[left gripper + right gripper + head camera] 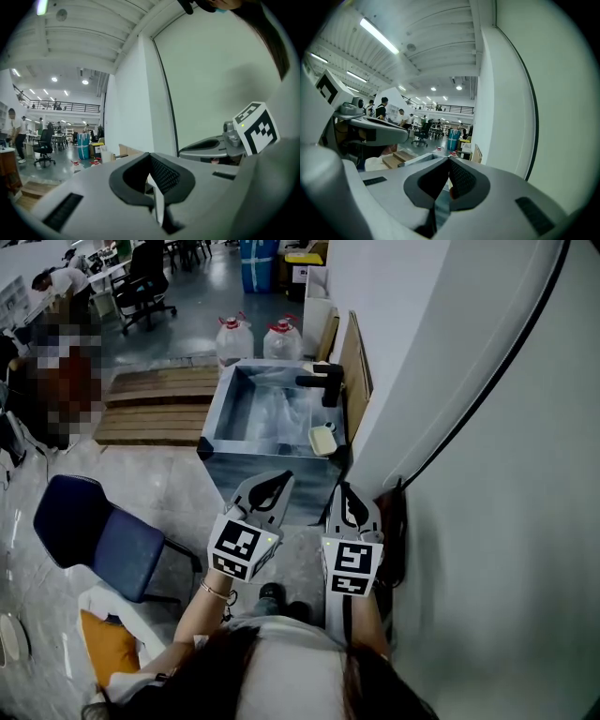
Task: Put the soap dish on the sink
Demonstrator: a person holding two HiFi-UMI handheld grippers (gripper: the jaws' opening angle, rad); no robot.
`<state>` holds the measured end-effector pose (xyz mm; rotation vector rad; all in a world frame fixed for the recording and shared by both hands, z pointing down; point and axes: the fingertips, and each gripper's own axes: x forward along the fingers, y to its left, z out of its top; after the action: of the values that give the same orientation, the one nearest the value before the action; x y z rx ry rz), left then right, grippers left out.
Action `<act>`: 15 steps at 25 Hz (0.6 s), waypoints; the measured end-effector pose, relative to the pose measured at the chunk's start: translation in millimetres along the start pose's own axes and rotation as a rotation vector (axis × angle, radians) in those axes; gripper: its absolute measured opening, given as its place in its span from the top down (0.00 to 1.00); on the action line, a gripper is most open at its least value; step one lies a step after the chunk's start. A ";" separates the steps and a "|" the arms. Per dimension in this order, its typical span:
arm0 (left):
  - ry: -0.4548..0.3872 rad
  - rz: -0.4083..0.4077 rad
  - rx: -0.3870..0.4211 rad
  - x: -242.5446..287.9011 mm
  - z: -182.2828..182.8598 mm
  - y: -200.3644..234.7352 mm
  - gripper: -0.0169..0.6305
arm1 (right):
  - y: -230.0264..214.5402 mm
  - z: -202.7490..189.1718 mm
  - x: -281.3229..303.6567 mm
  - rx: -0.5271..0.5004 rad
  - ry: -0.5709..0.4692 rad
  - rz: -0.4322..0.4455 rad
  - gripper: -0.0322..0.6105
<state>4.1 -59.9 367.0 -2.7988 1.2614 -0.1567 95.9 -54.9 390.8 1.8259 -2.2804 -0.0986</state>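
We judge it done — the soap dish sits by the sink rim; left gripper and right gripper are clenched on nothing.

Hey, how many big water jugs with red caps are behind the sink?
2. The left jug and the right jug stand side by side on the floor just beyond the far edge of the sink. More could be hidden behind it.
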 end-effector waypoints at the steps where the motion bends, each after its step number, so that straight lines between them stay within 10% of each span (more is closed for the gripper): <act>1: -0.001 0.001 0.002 -0.6 0.1 -0.9 0.97 | 0.0 0.2 -1.2 -0.002 0.002 0.000 0.91; 15: -0.008 -0.009 -0.009 -3.3 0.0 -1.4 0.97 | 0.8 2.0 -4.3 -0.005 0.001 -0.016 0.91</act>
<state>2.9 -56.5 367.0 -2.8102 1.2512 -0.1406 95.6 -50.7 388.4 1.8421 -2.2628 -0.1059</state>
